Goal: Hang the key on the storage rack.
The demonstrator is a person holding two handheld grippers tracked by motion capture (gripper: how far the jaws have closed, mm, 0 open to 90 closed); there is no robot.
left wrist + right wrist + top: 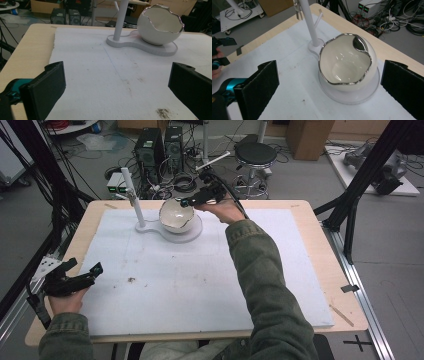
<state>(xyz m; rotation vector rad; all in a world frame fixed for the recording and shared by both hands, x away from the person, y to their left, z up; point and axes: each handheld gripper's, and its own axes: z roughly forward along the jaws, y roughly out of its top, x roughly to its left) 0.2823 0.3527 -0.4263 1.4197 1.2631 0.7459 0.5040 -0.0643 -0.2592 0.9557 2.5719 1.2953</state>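
Jaws of the right gripper (329, 82) spread wide, nothing between the pads; they sit just above and on the near side of the egg-shaped bowl (345, 67), not touching it. Bowl is white with a jagged silver rim, tilted, mouth facing the gripper, inside bare. In the high view the right gripper (192, 200) hangs over the bowl (176, 214) at the far middle of the table, right hand (220, 210) behind it, green sleeve running back to the near edge. Bowl rests on the round end of a white base (352, 96); a thin white post (309, 22) rises from the base's other end, just left of the bowl in the high view. Base stands on a white foam mat (200, 280) covering most of the wooden table (325, 270). Left gripper (92, 272) jaws also wide apart, holding nothing, low at the near left corner, well apart from the bowl (160, 25), pointed toward it. Small brown stains on the mat near the left gripper.
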